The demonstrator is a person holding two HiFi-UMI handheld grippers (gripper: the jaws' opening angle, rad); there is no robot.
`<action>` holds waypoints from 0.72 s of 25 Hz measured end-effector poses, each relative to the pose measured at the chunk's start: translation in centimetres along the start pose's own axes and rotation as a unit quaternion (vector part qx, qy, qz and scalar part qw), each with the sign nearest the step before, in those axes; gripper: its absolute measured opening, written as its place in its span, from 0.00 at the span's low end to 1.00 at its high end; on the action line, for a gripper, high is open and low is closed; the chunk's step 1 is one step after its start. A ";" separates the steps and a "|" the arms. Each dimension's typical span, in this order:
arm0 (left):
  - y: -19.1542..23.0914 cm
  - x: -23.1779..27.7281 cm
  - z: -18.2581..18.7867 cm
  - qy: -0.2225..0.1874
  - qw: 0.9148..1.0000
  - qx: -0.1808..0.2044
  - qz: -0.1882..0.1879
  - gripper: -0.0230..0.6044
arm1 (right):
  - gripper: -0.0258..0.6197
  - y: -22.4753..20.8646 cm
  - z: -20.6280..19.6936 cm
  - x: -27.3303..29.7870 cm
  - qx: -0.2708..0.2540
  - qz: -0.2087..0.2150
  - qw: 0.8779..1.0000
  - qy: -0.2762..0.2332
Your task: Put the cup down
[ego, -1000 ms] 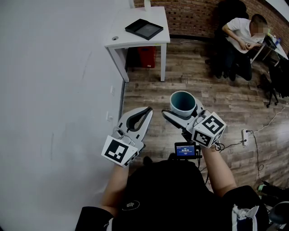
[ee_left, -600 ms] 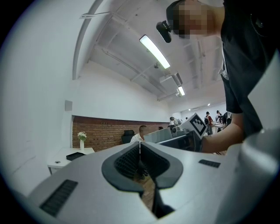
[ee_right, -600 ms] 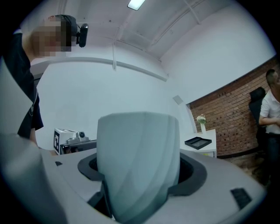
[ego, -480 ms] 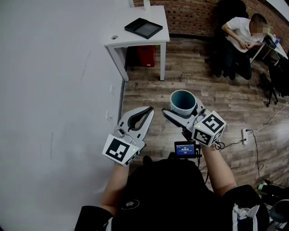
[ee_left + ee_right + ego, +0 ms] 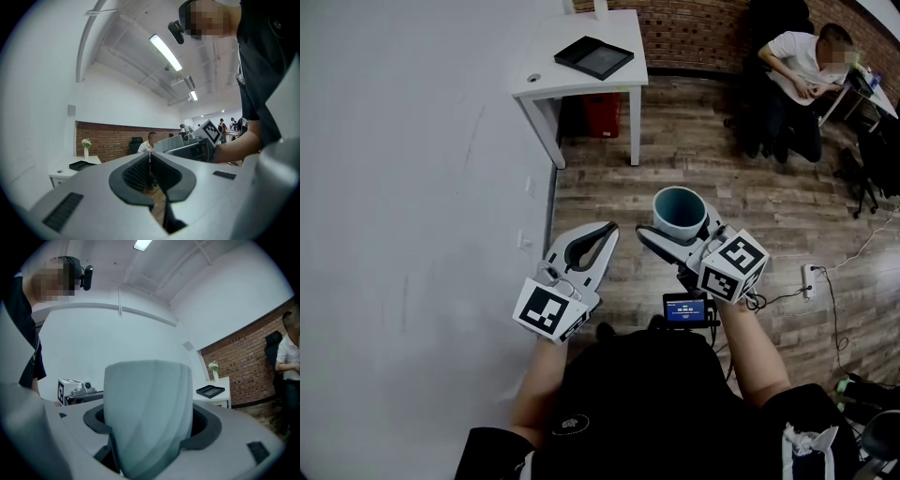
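Between the right fingers: the cup (image 5: pixel 679 208), pale blue-green, stands upright with its open mouth up. One finger (image 5: pixel 654 246) is pressed to its left side and the other to its right.
Right gripper (image 5: pixel 680 232): closed on the cup's lower body, with the rim above the fingers. In the right gripper view the cup (image 5: pixel 147 413) fills the gap between the two dark pads (image 5: pixel 206 427).
Where the cup is: in the air in front of the person, over the wooden floor (image 5: pixel 694 159). It rests on no surface.
Left gripper (image 5: pixel 607 230): just beside the cup and apart from it. Its fingers are pressed together at the tips and hold nothing. The left gripper view shows the tips meeting (image 5: pixel 150 154).
Table (image 5: pixel 567 75): white, against the white wall (image 5: pixel 412 187), well apart from the cup. A black tray (image 5: pixel 597 58) lies on it and a red bin (image 5: pixel 602 114) stands underneath.
Room: a brick wall (image 5: pixel 694 33) runs along the far side. A seated person (image 5: pixel 802 80) in a white top is at another table on the right. A power strip (image 5: pixel 809 281) with its cable lies on the floor.
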State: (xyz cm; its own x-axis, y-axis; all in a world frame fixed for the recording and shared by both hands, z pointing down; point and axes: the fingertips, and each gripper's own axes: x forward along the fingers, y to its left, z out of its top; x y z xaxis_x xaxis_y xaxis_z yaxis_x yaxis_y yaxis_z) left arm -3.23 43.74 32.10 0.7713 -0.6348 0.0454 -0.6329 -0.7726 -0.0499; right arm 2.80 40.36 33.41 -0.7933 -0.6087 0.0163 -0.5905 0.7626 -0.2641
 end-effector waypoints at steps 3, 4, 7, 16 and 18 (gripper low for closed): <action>-0.3 1.2 0.0 0.002 1.000 -0.002 0.001 0.06 | 0.65 -1.1 0.2 -0.8 0.011 -0.003 1.000 -0.002; -0.4 1.7 0.0 0.003 1.000 -0.003 0.001 0.06 | 0.65 -1.6 0.3 -1.1 0.015 -0.005 1.000 -0.001; -0.8 3.5 -0.3 0.005 1.000 -0.005 0.005 0.06 | 0.65 -3.5 0.1 -2.3 0.024 -0.010 1.000 0.001; -1.8 8.7 -2.0 0.025 1.000 -0.017 0.005 0.06 | 0.65 -9.6 -0.6 -4.4 0.051 -0.023 0.998 0.004; -0.6 9.3 -2.1 0.023 0.999 -0.022 0.012 0.06 | 0.65 -10.7 -0.5 -3.9 0.058 -0.021 0.998 0.000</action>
State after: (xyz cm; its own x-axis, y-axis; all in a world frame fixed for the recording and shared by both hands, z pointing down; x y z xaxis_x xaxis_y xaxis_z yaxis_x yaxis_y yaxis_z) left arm 4.22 38.30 34.61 0.7532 -0.6516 0.0900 -0.6537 -0.7567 -0.0079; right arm 12.15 34.73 36.61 -0.7679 -0.6398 0.0301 -0.6026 0.7057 -0.3727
